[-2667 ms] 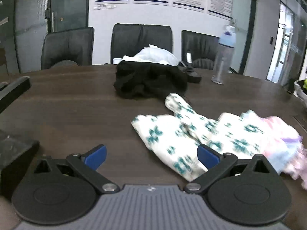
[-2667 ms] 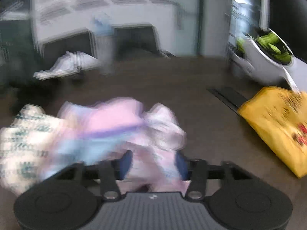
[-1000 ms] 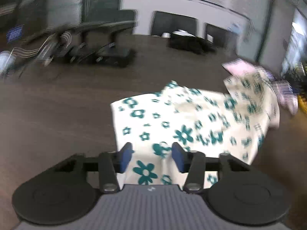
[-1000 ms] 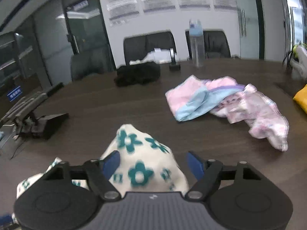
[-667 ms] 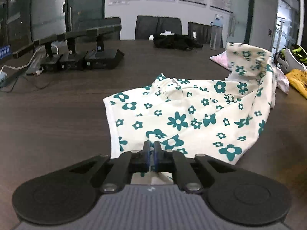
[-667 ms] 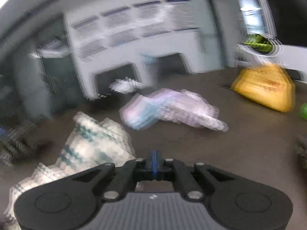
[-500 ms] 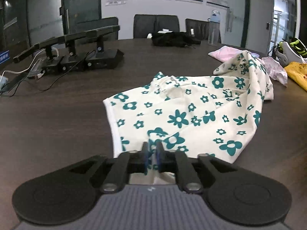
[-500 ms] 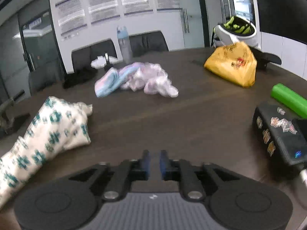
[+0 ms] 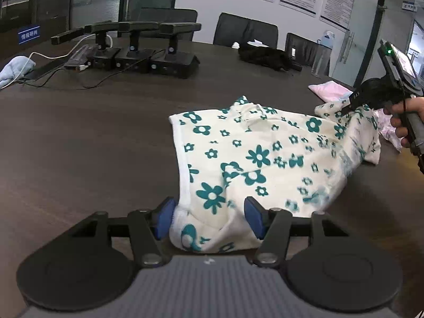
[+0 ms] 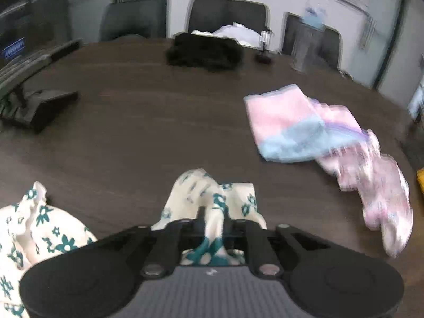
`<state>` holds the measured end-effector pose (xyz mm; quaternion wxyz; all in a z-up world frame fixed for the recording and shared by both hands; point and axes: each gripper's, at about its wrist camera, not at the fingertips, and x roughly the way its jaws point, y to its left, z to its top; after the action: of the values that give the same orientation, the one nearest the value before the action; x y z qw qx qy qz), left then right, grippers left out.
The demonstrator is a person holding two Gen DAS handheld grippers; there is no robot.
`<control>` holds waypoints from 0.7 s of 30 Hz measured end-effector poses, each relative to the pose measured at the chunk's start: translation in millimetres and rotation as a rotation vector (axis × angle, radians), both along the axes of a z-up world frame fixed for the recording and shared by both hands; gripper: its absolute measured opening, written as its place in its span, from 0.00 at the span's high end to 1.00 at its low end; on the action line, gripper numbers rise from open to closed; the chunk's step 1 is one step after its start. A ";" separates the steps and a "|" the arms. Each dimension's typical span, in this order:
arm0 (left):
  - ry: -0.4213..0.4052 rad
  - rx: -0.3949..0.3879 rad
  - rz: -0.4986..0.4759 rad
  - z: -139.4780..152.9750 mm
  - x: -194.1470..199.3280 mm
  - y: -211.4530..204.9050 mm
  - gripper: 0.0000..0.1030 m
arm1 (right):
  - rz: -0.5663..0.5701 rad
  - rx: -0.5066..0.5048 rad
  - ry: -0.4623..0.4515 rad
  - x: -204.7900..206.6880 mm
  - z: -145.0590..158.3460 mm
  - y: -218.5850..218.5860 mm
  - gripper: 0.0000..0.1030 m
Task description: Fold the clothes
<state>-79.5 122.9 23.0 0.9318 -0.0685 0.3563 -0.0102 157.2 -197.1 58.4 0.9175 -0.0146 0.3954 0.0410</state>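
Right now a white shirt with green flowers (image 9: 265,156) lies spread on the dark brown table (image 9: 79,145), with its near corner bunched up close to the left gripper (image 9: 209,218). That gripper's two blue pads (image 9: 164,216) stand apart and are opening, and the corner of the shirt sits loose between them; the left pad is just beside the hem, but the cloth is not squeezed. Over on the far side of the shirt, a person's hand (image 9: 405,122) holds the handle of the right gripper (image 10: 214,221), which comes down onto the shirt's other end. Seen from its own camera, that gripper's fingers are pressed close together on a twisted bit of the flowered cloth, which pokes up between them and bunches out in front, and they are closing tighter. Part of the shirt is a little blurry there. Past the shirt lie a pink and blue cloth (image 10: 288,124) and, just beside it, a pale pink patterned cloth (image 10: 379,185), both in loose heaps on the table. Farther back sits a black bundle of cloth (image 10: 204,50) near the black chairs (image 9: 246,30). A clear bottle with a blue top (image 10: 307,42) stands near the table's far edge. Three black stands (image 9: 143,53) with wires sit at the far left of the table.
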 end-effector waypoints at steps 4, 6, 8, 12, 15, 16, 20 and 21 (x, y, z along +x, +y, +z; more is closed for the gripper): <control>0.001 0.012 -0.048 -6.4 1.2 0.5 0.30 | -0.132 0.292 -0.286 -129.4 30.4 -81.5 0.93; 0.006 0.016 -0.068 -7.1 0.4 -1.7 0.27 | -0.194 0.369 -0.300 -199.0 14.4 -113.5 0.92; 0.016 0.013 -0.090 -7.1 -0.1 -5.3 0.22 | -0.264 0.353 -0.205 -250.0 -17.8 -129.6 0.86; 0.043 0.014 -0.133 -5.9 0.3 -15.1 0.22 | -0.395 0.421 -0.142 -302.2 -51.5 -162.3 0.66; 0.044 -0.011 -0.128 -5.6 2.1 -18.0 0.22 | -0.411 0.408 -0.171 -299.2 -51.4 -176.5 0.44; 0.042 -0.020 -0.121 -5.8 3.8 -18.1 0.23 | -0.404 0.405 -0.172 -294.0 -52.0 -178.1 0.44; 0.060 -0.115 -0.079 -2.3 15.3 -11.2 0.80 | -0.428 0.392 -0.127 -276.1 -59.4 -182.7 0.65; 0.070 -0.157 -0.078 -2.5 18.8 -8.8 0.91 | -0.425 0.404 -0.136 -274.8 -61.4 -183.5 0.76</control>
<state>-60.7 114.1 20.4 0.9095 -0.1274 0.3892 -0.0721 -117.7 -380.6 -3.0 0.9142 0.2486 0.3111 -0.0751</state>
